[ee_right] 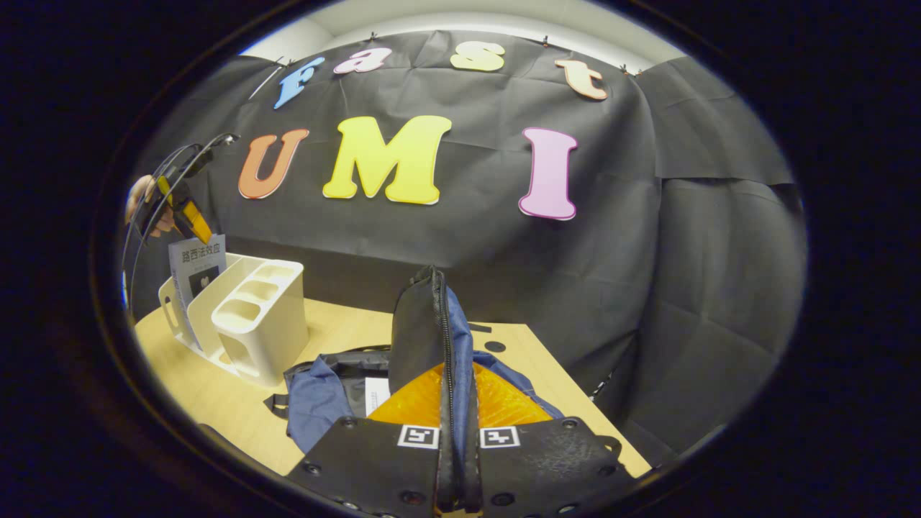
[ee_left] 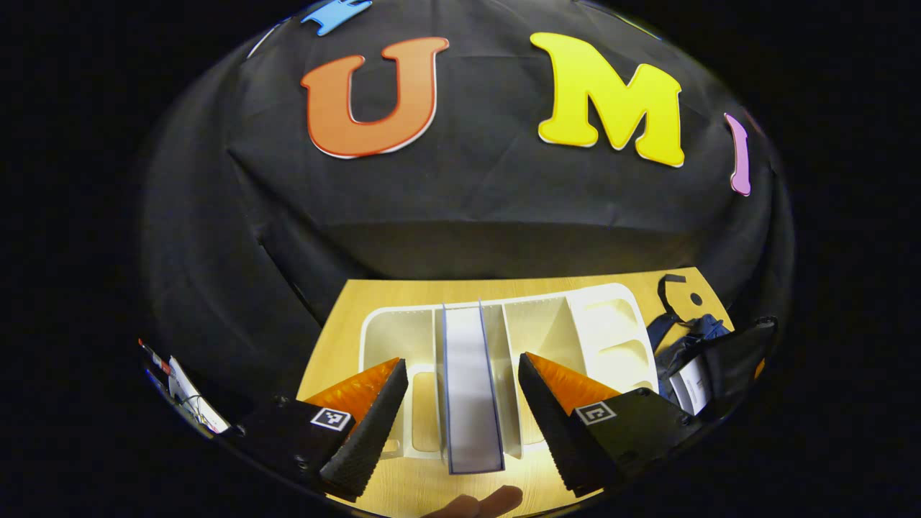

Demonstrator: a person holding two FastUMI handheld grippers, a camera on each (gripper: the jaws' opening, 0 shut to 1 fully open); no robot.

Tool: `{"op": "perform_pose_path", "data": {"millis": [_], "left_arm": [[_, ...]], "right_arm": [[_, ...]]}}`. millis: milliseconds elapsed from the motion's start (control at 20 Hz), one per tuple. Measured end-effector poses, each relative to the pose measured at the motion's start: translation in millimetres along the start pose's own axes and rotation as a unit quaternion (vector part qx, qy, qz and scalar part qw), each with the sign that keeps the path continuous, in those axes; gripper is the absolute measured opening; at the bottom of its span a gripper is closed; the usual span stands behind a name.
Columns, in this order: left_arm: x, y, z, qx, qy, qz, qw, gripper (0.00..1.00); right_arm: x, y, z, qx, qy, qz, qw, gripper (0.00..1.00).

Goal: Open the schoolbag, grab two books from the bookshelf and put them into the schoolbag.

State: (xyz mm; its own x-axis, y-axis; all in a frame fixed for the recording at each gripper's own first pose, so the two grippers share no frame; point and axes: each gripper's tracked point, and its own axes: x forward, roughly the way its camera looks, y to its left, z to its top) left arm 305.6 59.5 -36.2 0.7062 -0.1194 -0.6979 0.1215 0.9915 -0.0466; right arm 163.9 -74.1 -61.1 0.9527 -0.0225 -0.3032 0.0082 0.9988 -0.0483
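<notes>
Right claw [ee_right: 455, 432] pinches the blue schoolbag's [ee_right: 316, 399] raised black flap [ee_right: 417, 324].

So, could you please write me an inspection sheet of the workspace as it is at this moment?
Surface: light wooden table, bare around the rack.
Job's things: white plastic bookshelf rack with one upright blue-edged book in a middle slot; dark blue fabric schoolbag lying beside the rack, its black zipped flap lifted, white paper visible inside.
Clutter: nothing seen.
Grippers: left gripper open, fingers either side of the book, not touching; right gripper shut on the flap.
Cables: thin wires near the left gripper.
Surroundings: black cloth wall.
</notes>
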Motion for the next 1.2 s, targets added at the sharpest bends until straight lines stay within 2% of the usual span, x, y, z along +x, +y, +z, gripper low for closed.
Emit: {"op": "perform_pose_path", "data": {"millis": [100, 300, 350, 400, 500, 600, 650, 750, 1200], "left_arm": [[8.3, 2.6, -2.7, -0.010, 0.029, -0.005, 1.000, 0.96], [22.4, 7.3, -14.1, -0.041, 0.083, 0.008, 0.996, 0.94], [25.9, 4.2, -11.5, -0.058, 0.087, 0.002, 0.995, 0.86], [29.9, -1.3, -10.2, -0.066, 0.090, -0.010, 0.994, 0.83], [34.0, 2.9, -18.6, -0.061, 0.113, -0.001, 0.992, 0.81], [36.1, 5.5, -25.7, -0.060, 0.130, -0.003, 0.990, 0.73], [36.1, 7.5, -28.4, -0.058, 0.136, 0.003, 0.989, 0.62], [30.5, 11.4, -32.4, -0.056, 0.146, 0.001, 0.988, 0.46], [-8.0, 6.1, -46.5, -0.076, 0.142, -0.010, 0.987, 0.43]], "right_arm": [[-1.9, 0.6, -1.9, -0.001, -0.001, 0.001, 1.000, 0.06], [-0.7, 0.9, -8.9, -0.001, 0.005, 0.003, 1.000, 0.06], [-1.0, -0.4, -10.8, -0.001, 0.006, 0.002, 1.000, 0.06], [-0.6, 0.0, -11.1, -0.001, 0.005, 0.003, 1.000, 0.06], [-1.0, 1.5, -12.2, 0.001, 0.004, 0.006, 1.000, 0.06], [-1.6, -0.1, -12.8, 0.004, 0.002, 0.007, 1.000, 0.06], [-1.1, -0.2, -13.9, 0.006, 0.001, 0.008, 1.000, 0.06], [1.4, -2.3, -16.3, 0.011, 0.003, 0.009, 1.000, 0.06], [-0.3, 2.6, -21.9, 0.011, 0.000, 0.010, 1.000, 0.06]]}}
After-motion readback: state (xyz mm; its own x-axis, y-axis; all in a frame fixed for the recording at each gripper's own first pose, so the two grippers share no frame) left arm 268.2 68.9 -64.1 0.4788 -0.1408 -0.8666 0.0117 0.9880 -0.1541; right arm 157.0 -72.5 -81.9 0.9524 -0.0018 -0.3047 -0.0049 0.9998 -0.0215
